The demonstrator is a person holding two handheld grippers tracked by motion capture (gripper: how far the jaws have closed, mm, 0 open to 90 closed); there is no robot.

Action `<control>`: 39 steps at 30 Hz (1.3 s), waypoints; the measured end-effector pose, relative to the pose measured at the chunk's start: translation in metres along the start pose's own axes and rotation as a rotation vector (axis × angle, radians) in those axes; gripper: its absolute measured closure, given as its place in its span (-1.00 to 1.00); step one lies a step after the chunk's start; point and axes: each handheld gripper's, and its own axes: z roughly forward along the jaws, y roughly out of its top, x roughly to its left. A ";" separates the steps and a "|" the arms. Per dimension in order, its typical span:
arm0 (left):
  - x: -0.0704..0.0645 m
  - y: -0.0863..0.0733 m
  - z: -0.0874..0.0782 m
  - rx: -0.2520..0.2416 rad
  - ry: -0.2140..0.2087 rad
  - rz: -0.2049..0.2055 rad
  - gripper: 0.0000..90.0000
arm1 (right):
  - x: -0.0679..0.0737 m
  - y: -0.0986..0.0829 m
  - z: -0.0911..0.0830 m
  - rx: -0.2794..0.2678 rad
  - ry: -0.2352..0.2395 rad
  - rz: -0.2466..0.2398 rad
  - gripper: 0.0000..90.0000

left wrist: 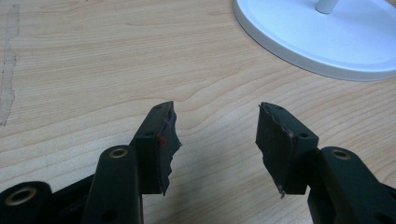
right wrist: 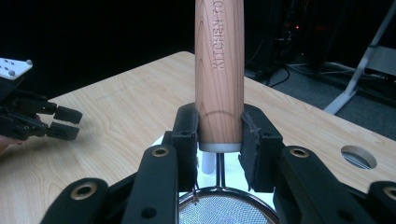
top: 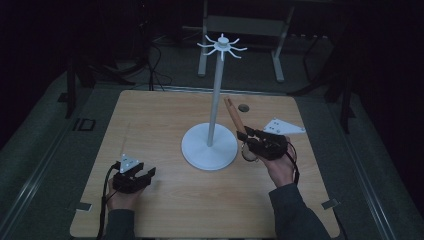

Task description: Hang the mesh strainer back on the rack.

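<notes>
Two claws over the wooden bench (top: 165,120). Left claw (top: 141,176) near the front left, jaws spread apart with nothing between, just above bare wood. Right claw (top: 251,134) beside the white stand (top: 210,145), clamped on the wooden handle (right wrist: 219,70) of a strainer (right wrist: 224,210); handle tilted up and away, mesh bowl low behind the jaws. Hook ring (top: 221,45) atop the stand's pole.
</notes>
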 end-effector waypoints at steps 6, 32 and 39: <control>0.000 0.000 0.000 0.000 -0.002 -0.001 0.06 | -0.001 0.002 -0.001 -0.015 0.004 0.007 0.54; -0.001 0.000 0.002 0.007 -0.006 0.004 0.06 | -0.002 0.026 -0.012 -0.108 0.008 0.033 0.54; -0.001 0.000 0.002 0.008 -0.007 0.004 0.06 | -0.001 0.036 -0.016 -0.135 0.012 0.027 0.54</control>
